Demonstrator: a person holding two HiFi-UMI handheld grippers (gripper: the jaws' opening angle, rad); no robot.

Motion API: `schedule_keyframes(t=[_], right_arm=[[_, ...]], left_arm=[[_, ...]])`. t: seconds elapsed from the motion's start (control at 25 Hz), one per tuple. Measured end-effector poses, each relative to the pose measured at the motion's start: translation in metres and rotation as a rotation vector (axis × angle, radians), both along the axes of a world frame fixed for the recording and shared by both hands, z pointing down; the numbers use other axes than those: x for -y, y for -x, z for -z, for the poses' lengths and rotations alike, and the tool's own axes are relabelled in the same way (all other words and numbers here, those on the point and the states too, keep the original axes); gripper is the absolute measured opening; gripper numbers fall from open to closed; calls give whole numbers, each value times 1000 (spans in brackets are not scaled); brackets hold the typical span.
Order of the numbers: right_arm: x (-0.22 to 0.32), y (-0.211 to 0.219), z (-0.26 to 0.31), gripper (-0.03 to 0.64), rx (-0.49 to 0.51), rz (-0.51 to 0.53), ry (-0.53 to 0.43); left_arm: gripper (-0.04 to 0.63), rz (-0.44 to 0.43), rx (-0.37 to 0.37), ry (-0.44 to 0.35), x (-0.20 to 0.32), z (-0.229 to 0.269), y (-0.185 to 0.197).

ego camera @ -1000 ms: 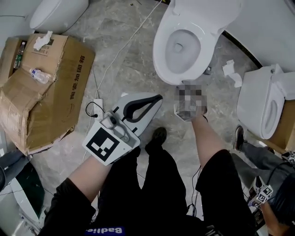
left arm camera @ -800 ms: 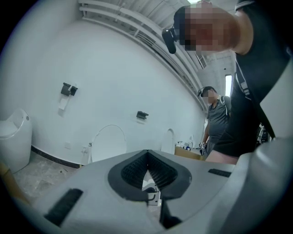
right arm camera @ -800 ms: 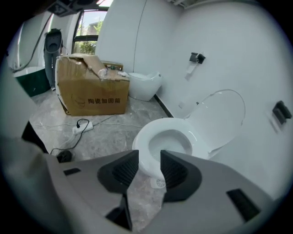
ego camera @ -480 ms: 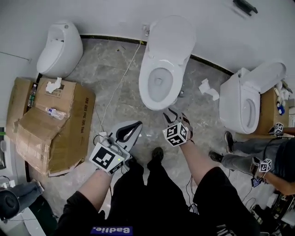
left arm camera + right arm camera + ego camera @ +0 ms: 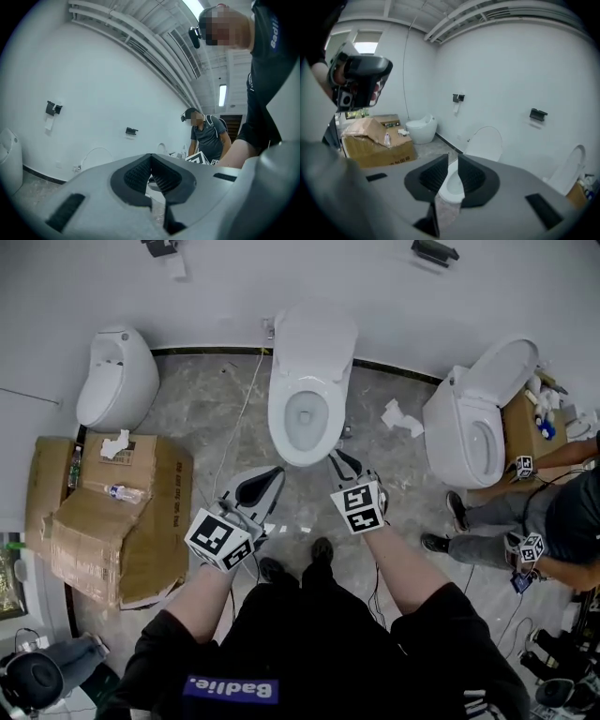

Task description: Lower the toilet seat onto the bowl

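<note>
The white toilet stands against the far wall at centre, its lid raised. A white ring surrounds the bowl opening; I cannot tell whether it is the seat or the bare rim. My left gripper hangs short of the bowl's near left, its tips meeting with nothing in them. My right gripper is just off the bowl's near right edge, apart from it. Its jaws have just been closing and stand a narrow gap apart, with the bowl showing far beyond through the gap.
A low white fixture sits at the left wall. Flattened cardboard boxes lie at the left. A second toilet with raised lid stands at the right, crumpled paper beside it. A person crouches at far right. A white cable crosses the floor.
Both grippers and the head camera have risen, so more of the room shows. The right gripper has rolled so its marker cube faces up, and its jaws look narrower.
</note>
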State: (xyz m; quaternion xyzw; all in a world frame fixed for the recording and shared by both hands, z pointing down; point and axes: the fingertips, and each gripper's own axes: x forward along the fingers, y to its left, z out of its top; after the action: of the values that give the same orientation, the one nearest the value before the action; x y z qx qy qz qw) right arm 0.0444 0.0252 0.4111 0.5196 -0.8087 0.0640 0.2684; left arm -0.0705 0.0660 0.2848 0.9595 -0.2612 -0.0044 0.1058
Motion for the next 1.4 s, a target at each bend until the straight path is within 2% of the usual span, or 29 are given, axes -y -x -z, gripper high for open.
schedule_keyframes(t=[0.28,0.48,0.68,1.0,1.4], right_arm=[[-32,22,76,40,251,-18,-69],[-60,41,133,31,349,44,-138],[-74,41,166,27,438,60,-160],[-77,46,182,26,478,70,-192],[-78,45,185,26,481,73,-199]], left_arm=[[15,-52,-49,-14,-14,39,-17],[15,-104,-71,-48,-31,68,-29],[15,-98,-71,-43,-34,76,-31],[14,-101,-45,-15,-43,61,-31],[15,-87,-52,-13,-48,60,-31]])
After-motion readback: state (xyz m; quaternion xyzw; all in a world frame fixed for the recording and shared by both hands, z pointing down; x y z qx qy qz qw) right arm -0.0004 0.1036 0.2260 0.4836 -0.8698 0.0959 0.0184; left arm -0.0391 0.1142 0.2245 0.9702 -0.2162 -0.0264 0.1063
